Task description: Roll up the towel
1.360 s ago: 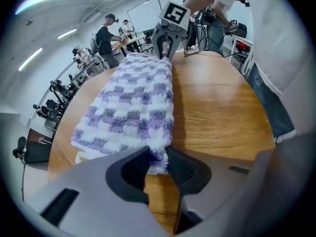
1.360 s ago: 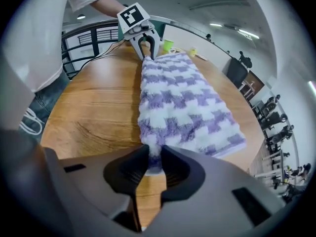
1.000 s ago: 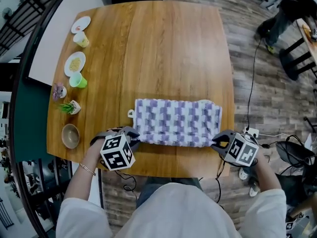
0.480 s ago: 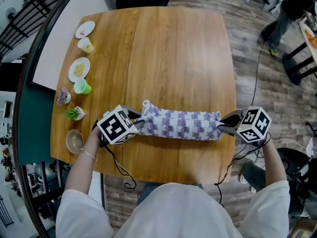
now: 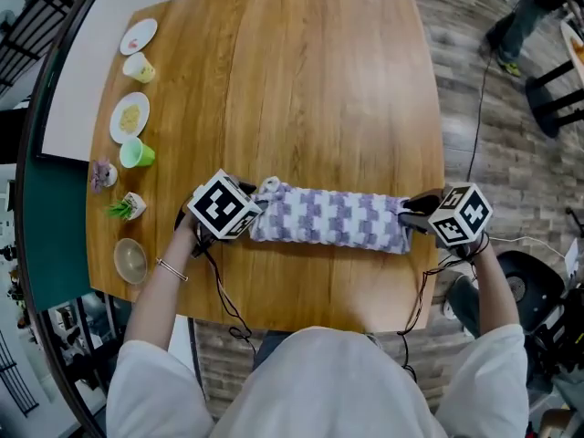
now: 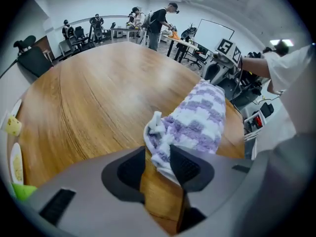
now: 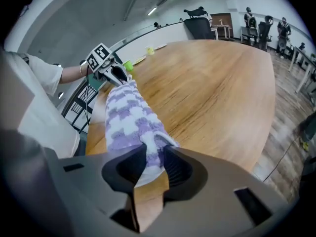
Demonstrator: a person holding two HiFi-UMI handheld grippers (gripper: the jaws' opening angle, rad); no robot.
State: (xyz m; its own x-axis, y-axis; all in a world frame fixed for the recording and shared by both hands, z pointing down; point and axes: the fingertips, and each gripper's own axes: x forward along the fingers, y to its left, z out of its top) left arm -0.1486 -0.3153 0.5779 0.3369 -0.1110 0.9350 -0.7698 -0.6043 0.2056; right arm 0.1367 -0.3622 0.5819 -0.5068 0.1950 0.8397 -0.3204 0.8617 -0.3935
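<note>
The purple-and-white checked towel (image 5: pixel 328 219) lies as a narrow roll across the wooden table (image 5: pixel 319 80), near its front edge. My left gripper (image 5: pixel 258 210) is at the roll's left end. Its jaws have just been opening: the towel's end (image 6: pixel 160 142) rests against one pad and wood shows beside the other, at the left gripper (image 6: pixel 157 154). My right gripper (image 5: pixel 408 215) is at the right end. Its jaws have also been opening, and fabric (image 7: pixel 148 154) still fills the gap between the pads of the right gripper (image 7: pixel 154 157).
Along the table's left edge stand a small plate (image 5: pixel 139 36), a yellow cup (image 5: pixel 139 67), a plate with food (image 5: pixel 130 117), a green cup (image 5: pixel 139 153), a little plant (image 5: pixel 128 206) and a bowl (image 5: pixel 130 260). Cables hang off the front edge.
The flat folded towel has been turned over into a narrower roll, further from the front edge. Both grippers moved away from my body with it and rolled about their own axes.
</note>
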